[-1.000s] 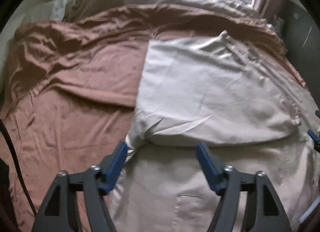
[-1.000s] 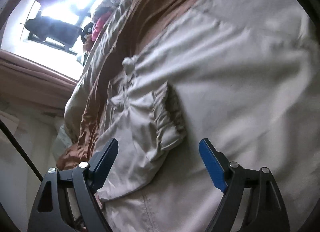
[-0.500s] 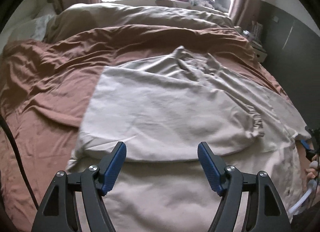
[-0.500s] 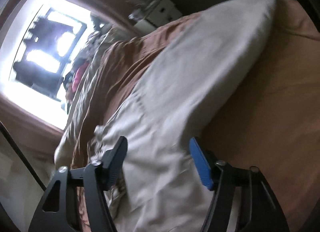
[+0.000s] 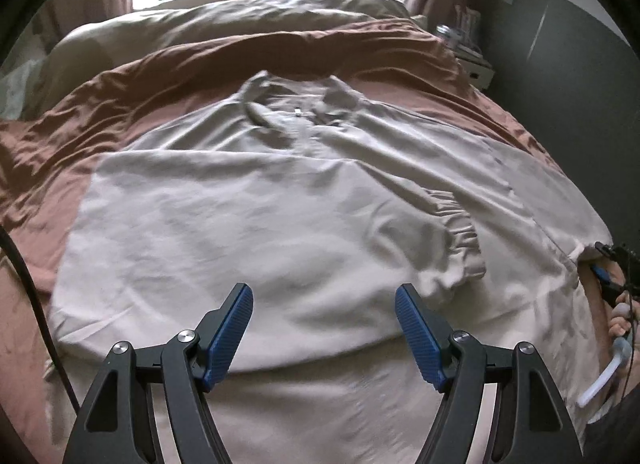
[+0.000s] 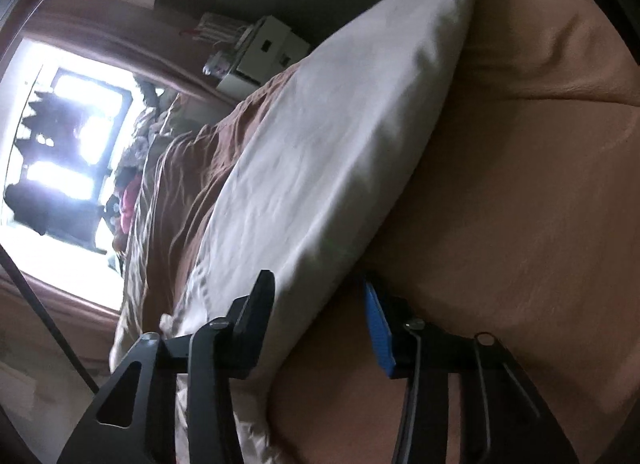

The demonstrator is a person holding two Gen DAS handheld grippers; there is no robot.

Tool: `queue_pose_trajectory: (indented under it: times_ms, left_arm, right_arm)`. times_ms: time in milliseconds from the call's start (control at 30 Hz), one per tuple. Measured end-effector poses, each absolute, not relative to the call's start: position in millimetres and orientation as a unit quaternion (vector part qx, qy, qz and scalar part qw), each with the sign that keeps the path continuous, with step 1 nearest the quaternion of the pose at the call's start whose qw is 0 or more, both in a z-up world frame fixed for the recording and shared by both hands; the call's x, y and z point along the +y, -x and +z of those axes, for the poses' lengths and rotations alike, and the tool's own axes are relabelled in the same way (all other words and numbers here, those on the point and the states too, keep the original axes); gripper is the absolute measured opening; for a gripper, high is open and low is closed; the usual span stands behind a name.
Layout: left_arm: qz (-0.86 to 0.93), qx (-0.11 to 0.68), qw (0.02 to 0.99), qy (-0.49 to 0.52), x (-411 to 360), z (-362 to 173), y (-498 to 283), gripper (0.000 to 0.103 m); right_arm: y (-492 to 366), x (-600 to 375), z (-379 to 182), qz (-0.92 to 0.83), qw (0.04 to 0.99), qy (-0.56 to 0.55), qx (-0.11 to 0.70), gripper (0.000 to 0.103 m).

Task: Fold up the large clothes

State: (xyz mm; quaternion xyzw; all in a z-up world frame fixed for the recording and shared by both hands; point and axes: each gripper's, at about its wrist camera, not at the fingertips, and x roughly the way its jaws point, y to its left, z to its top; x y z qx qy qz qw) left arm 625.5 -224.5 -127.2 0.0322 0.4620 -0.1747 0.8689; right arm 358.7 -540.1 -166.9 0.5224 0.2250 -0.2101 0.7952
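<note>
Beige jacket spread on a brown-sheeted bed, a gripper at each side

The left gripper (image 5: 324, 324) is held above the beige jacket (image 5: 280, 232) with its fingers wide apart and nothing between them; a folded-in sleeve with a gathered cuff (image 5: 460, 232) lies just beyond the right finger, and the collar (image 5: 296, 103) is seen farther ahead; the brown sheet (image 5: 48, 191) surrounds the garment; a dark cable (image 5: 36, 324) runs left of the left finger. The jaws of the right gripper (image 6: 320, 304) have just been closing; the jacket's side edge (image 6: 328, 167) lies between the fingers, whether it is pinched cannot be told; a white nightstand (image 6: 260, 51) stands beyond.
</note>
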Motion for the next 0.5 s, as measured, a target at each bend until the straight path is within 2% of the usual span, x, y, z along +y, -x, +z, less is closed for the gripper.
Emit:
queue_pose_trajectory:
  times_ms: [167, 200, 233, 267, 367, 500]
  left_arm:
    - [-0.191, 0.467, 0.863, -0.03, -257, -142, -640, 0.075]
    - [-0.196, 0.47, 0.86, -0.028, -263, -146, -642, 0.075]
    - [-0.201, 0.473, 0.858, -0.028, -269, -149, -644, 0.075]
    - [-0.204, 0.474, 0.856, -0.029, -274, -152, -644, 0.075]
    - [-0.216, 0.481, 0.849, -0.036, -292, -161, -647, 0.075]
    - [-0.222, 0.498, 0.837, -0.041, -308, -176, -652, 0.075]
  right_arm:
    - [-356, -549, -170, -0.199, 0.798, -0.527, 0.213, 0.03]
    - [-358, -550, -171, -0.197, 0.801, -0.524, 0.21, 0.022]
    - [-358, -551, -174, -0.196, 0.804, -0.521, 0.209, 0.009]
    - [-359, -553, -177, -0.193, 0.806, -0.519, 0.21, 0.004]
    - [-355, -549, -173, -0.184, 0.816, -0.512, 0.195, 0.001]
    - [-352, -526, -137, -0.172, 0.851, -0.466, 0.173, 0.0]
